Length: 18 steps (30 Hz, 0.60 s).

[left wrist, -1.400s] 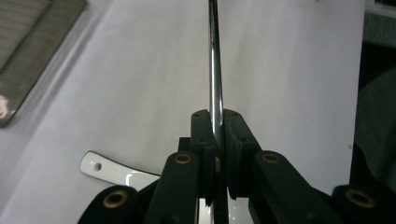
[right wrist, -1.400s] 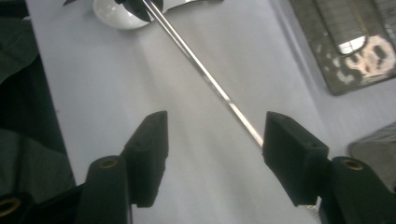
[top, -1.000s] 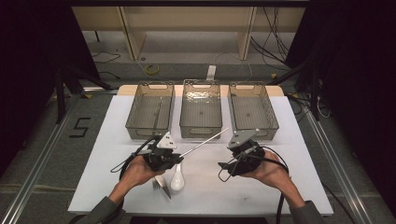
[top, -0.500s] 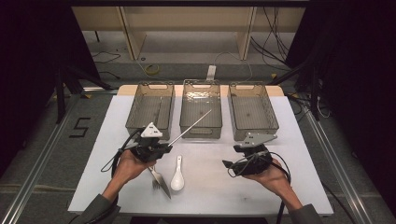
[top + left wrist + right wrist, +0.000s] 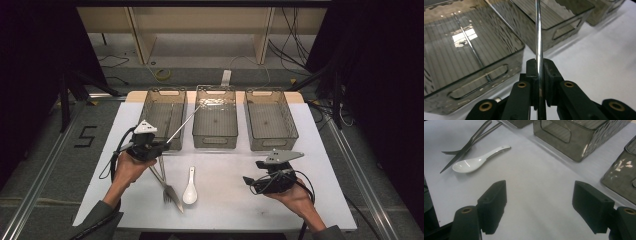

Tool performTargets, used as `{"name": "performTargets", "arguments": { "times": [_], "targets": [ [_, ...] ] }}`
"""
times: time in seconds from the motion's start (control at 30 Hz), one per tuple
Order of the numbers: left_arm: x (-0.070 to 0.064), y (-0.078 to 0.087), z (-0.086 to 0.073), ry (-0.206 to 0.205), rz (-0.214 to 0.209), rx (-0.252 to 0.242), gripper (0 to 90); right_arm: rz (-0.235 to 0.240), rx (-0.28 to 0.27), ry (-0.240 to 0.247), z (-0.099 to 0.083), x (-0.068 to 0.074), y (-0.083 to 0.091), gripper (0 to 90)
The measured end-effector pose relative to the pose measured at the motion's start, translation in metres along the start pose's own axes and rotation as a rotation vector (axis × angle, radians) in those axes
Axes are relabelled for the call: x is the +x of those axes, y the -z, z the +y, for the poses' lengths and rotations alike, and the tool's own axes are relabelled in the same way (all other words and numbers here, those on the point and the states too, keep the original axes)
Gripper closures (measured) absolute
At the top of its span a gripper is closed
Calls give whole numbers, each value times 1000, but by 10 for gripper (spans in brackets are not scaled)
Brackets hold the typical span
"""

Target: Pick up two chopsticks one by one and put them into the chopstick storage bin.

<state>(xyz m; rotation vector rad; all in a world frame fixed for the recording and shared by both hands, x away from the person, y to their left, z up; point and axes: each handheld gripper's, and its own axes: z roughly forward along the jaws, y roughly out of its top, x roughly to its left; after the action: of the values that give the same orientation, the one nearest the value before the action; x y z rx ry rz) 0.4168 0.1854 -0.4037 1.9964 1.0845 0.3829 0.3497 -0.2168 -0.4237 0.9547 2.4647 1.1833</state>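
- High view shows your left gripper (image 5: 150,145) pinching a long thin metal rod (image 5: 184,121) near its lower end; the rod's long axis runs up and to the right, slanting from the gripper over the gap between the left bin (image 5: 162,117) and the middle bin (image 5: 215,120), its far tip over the middle bin's near-left part.
- Left gripper view has the rod (image 5: 539,37) standing straight up between the two black pads (image 5: 532,75), which press against it on both sides (no gap visible), with the left bin (image 5: 471,65) just beyond.
- Your left hand (image 5: 129,167) sits behind the gripper, forearm angled in from the bottom left, wrist raised above the white table (image 5: 225,200).
- Your right gripper (image 5: 262,180) hovers low over the table's right front, well apart from the rod, and in the right gripper view its jaws are spread wide with nothing between them.
- Your right hand (image 5: 295,192) grips from behind, forearm coming from the bottom right.
- Between your hands lie a white spoon (image 5: 190,187) and, just left of it, crossed metal cutlery, a fork (image 5: 167,192) among it.
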Motion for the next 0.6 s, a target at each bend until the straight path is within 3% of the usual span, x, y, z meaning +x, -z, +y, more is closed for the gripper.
{"name": "performTargets", "arguments": {
  "times": [0.13,0.6],
  "targets": [
    [10,0,7,27,17,-7,832,-3,-4,-9,-3,0,1,277],
    [47,-8,25,127,137,-14,831,0,6,-7,-11,2,3,277]
  ]
}}
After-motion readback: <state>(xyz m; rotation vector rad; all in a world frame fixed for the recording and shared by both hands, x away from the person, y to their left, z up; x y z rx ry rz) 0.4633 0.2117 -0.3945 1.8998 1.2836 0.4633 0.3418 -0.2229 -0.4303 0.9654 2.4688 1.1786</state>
